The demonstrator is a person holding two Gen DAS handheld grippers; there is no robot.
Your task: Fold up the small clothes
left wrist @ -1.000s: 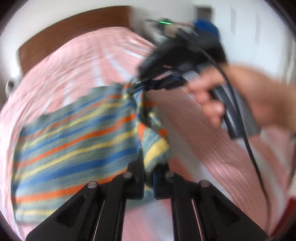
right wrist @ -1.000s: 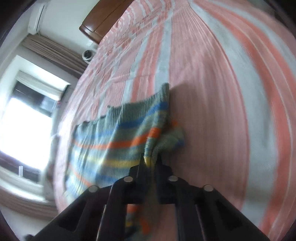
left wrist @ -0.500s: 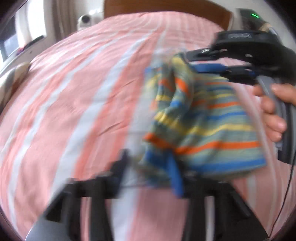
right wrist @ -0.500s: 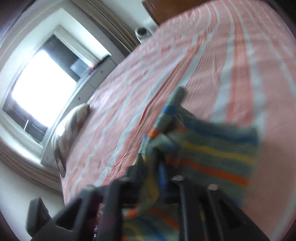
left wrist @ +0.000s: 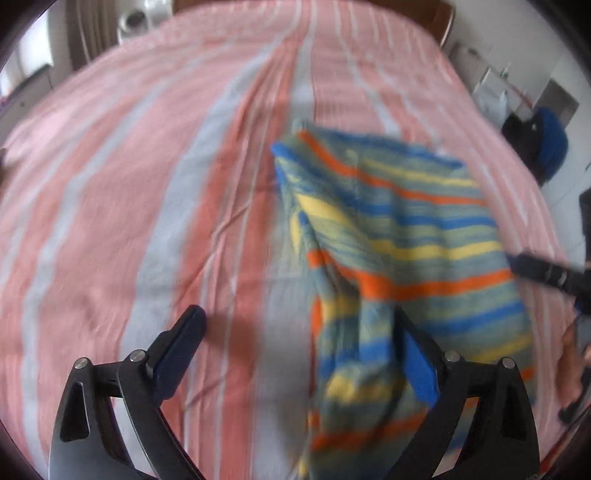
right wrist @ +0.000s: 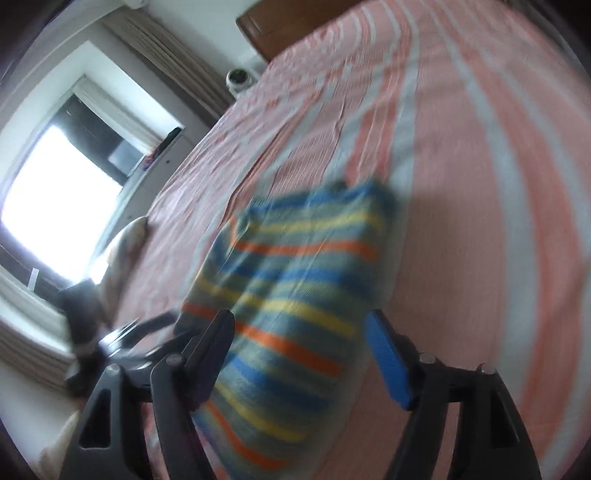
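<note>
A small knitted garment with blue, yellow, orange and grey-green stripes lies folded on the pink-and-white striped bed. My left gripper is open, its fingers wide apart; the right finger rests against the garment's near edge. In the right wrist view the garment lies between the wide-open fingers of my right gripper. Both views are motion-blurred. The right gripper's tip shows at the garment's right edge in the left wrist view.
A wooden headboard stands at the far end of the bed. A window and curtains are at the left. A pillow lies at the bed's left edge. Bags and a blue object sit right of the bed.
Both grippers were shut on the garment's corners, carried them over in a fold, and have now opened and let go. The garment now lies doubled on the bed.
</note>
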